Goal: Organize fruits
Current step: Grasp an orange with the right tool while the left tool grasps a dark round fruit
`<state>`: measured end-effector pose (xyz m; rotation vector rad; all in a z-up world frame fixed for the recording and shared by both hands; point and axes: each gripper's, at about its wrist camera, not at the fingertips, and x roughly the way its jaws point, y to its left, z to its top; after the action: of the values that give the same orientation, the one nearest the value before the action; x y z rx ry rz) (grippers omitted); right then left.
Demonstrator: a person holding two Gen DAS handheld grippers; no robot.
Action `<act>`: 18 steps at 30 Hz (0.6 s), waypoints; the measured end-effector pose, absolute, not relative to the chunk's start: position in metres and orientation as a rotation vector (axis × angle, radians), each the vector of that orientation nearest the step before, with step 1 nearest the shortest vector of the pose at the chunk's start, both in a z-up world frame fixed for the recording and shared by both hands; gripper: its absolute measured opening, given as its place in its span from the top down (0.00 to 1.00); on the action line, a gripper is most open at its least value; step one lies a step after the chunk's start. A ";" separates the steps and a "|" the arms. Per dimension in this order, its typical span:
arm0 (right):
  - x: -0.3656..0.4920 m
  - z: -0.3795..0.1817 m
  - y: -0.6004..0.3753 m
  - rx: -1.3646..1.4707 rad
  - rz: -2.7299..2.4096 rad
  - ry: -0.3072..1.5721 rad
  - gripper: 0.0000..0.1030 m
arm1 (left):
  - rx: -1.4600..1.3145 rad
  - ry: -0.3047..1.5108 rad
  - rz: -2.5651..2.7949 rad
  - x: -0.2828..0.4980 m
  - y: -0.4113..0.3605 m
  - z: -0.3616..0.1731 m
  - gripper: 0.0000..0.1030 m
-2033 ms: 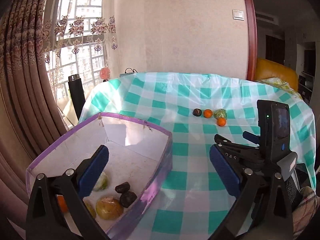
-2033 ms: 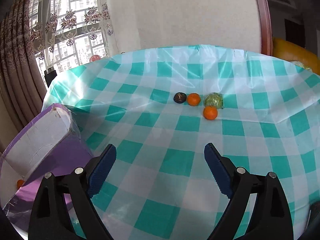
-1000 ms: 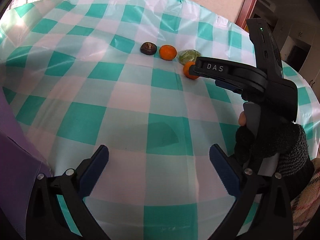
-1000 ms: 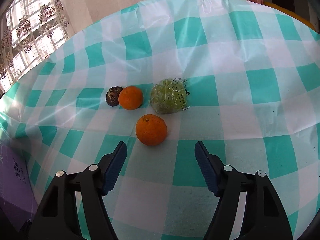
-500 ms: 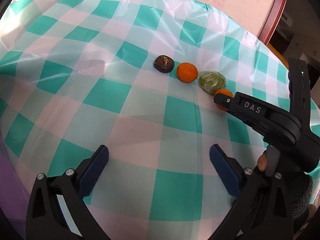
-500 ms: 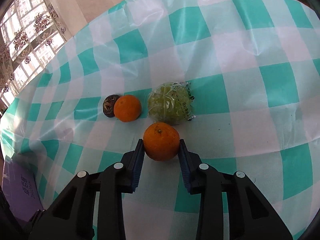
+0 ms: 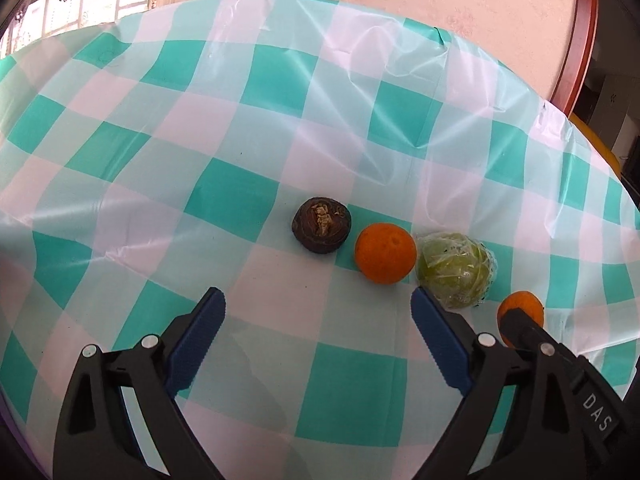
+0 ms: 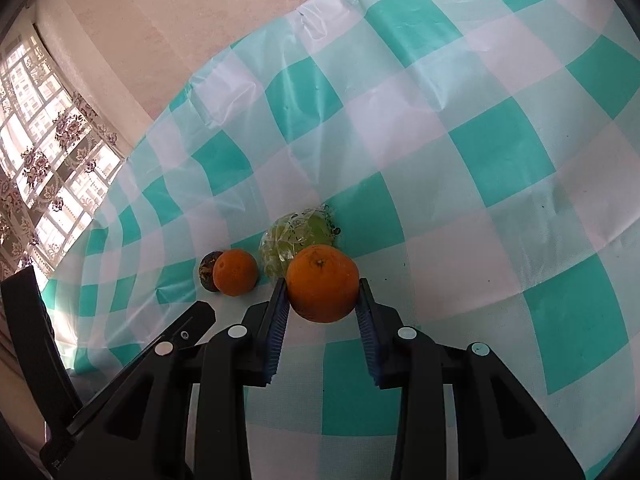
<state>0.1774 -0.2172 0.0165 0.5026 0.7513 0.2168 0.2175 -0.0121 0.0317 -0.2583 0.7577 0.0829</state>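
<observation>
Four fruits on the checked tablecloth (image 7: 248, 184), none boxed; left to right from the wrapped green fruit (image 7: 456, 270) as landmark: dark fruit (image 7: 322, 225) farthest left; orange (image 7: 385, 253) just left; clamped orange (image 8: 322, 283) near right, pinched by right gripper (image 8: 322, 312). Left gripper (image 7: 318, 320) spread, closing on nothing; obstructed by right gripper alongside.

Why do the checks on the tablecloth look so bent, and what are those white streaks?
Left wrist view: the fisheye lens bows the tablecloth squares; the pale streaks are window glare on shiny plastic. Right wrist view: same curving; the held orange looks sharp, and the window is bright.
</observation>
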 end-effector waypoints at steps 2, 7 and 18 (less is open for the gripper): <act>0.178 0.016 -0.217 0.501 0.220 0.755 0.67 | -0.338 0.751 0.125 0.226 0.004 0.030 0.19; 0.180 0.017 -0.207 0.455 0.231 0.768 0.67 | -0.450 0.778 0.168 0.244 0.028 0.024 0.34; 0.179 0.017 -0.206 0.457 0.233 0.766 0.66 | -0.188 0.869 0.177 0.293 -0.013 0.027 0.31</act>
<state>0.1791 -0.2060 0.0172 0.4569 0.7661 0.2333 0.2934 -0.0129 0.0270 -0.1876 0.8693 0.1769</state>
